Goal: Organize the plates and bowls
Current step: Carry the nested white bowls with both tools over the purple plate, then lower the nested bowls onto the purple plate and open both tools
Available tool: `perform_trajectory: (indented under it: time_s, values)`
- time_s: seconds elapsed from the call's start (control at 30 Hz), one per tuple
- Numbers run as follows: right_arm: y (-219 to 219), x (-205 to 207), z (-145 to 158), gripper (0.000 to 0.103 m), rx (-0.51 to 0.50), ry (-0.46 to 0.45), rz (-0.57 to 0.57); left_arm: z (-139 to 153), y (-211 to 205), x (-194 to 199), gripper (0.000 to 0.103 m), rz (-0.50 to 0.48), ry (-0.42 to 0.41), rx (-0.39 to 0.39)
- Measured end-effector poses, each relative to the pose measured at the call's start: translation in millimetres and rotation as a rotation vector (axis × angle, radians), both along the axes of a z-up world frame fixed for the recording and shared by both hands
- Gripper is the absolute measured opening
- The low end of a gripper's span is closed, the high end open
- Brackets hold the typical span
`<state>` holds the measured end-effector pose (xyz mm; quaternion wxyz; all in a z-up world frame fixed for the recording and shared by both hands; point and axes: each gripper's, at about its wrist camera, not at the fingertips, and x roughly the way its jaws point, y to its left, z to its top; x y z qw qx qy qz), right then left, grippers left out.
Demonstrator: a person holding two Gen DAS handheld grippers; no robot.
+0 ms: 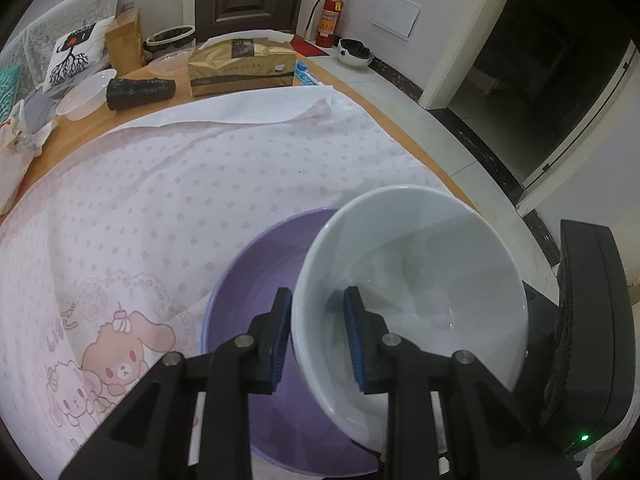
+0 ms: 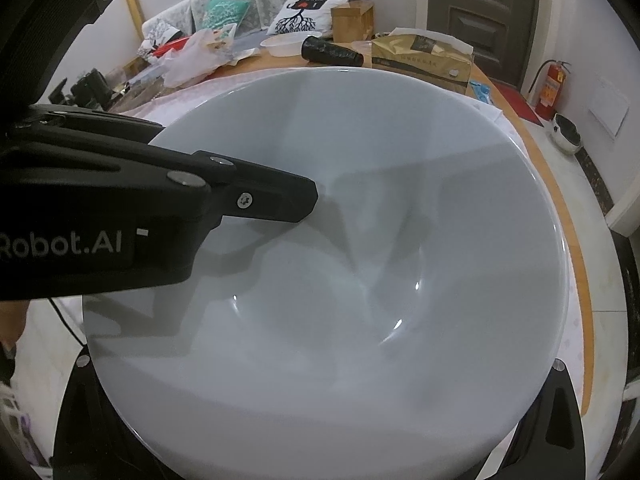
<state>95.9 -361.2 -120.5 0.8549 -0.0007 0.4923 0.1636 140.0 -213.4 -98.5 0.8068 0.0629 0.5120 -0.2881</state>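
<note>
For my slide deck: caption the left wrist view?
Left gripper, jaws clamped on the rim of a tilted white ceramic bowl above a round purple plastic basin.

Left gripper: black linked arms, silver round pivot pins, blue ribbed pads.
Side marking: white "Robot.AI" lettering, one cross-head screw.
Right gripper: black, mostly hidden; perhaps similar.
</note>
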Motion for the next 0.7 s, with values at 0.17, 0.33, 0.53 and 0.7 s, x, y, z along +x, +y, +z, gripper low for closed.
perform_trajectory:
  time_s: [0.17,0.33,0.53,0.7]
  values:
    - [0,-2,1,0.100,-0.006,0.005,-0.003,2,0,-3,0.024,0.002,-0.014,0.017]
    - [-2,-4,2,0.100,-0.002,0.005,-0.004,9,2,-9,0.029,-0.003,-0.033,0.018]
    - [-4,-11,8,0.100,-0.008,-0.006,-0.006,20,4,-14,0.033,0.003,-0.051,0.019]
    - [-5,-20,15,0.100,-0.004,-0.032,-0.010,31,9,-20,0.041,0.012,-0.066,0.003]
